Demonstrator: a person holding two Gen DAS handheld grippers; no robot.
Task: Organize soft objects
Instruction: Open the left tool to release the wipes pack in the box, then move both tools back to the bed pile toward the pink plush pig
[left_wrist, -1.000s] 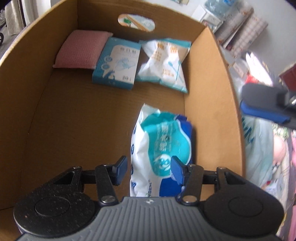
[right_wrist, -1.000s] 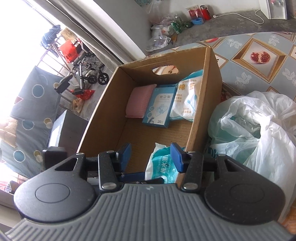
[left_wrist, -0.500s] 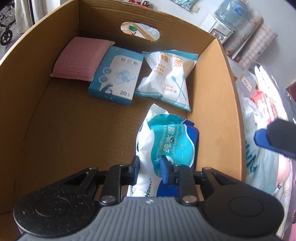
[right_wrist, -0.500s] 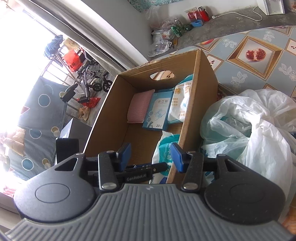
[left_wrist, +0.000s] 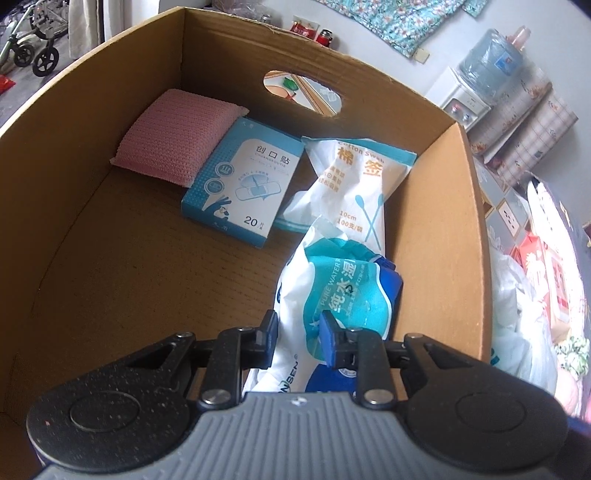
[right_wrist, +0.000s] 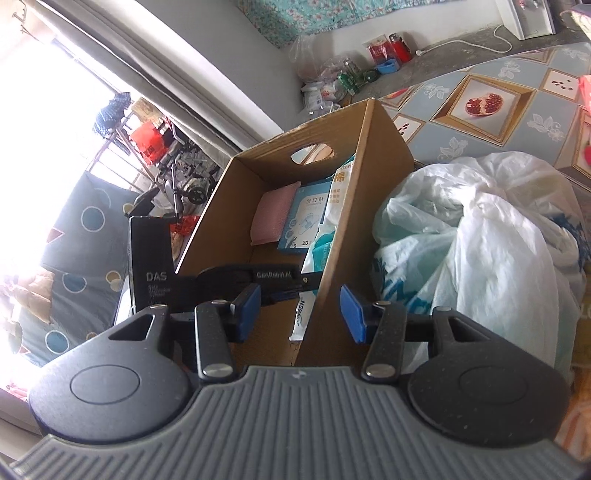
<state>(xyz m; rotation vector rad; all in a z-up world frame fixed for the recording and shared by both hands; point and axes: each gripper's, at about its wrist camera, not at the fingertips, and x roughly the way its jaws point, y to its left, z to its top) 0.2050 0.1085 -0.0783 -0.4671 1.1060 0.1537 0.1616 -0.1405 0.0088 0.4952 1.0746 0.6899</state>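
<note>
A cardboard box (left_wrist: 443, 236) holds a pink sponge (left_wrist: 173, 136), a blue plaster box (left_wrist: 243, 184) and a cotton swab bag (left_wrist: 358, 184) along its far wall. A white and teal wet wipes pack (left_wrist: 340, 288) leans against the right wall. My left gripper (left_wrist: 297, 336) is inside the box, its jaws drawn in on the pack's white wrapper. In the right wrist view the left gripper (right_wrist: 275, 286) shows beside the pack's lower edge (right_wrist: 301, 314). My right gripper (right_wrist: 301, 310) hovers open and empty over the box's near right wall (right_wrist: 343, 236).
A crumpled white plastic bag (right_wrist: 480, 236) lies right of the box on a patterned tablecloth (right_wrist: 480, 103). Past the box are a water dispenser (left_wrist: 484, 62), bottles on the floor, a wheelchair (right_wrist: 184, 173) and a bright window on the left.
The left jaws have closed from wide apart to narrow around the wet wipes pack. The right gripper has slid rightward, from over the box interior to over its right wall, nearer the plastic bag.
</note>
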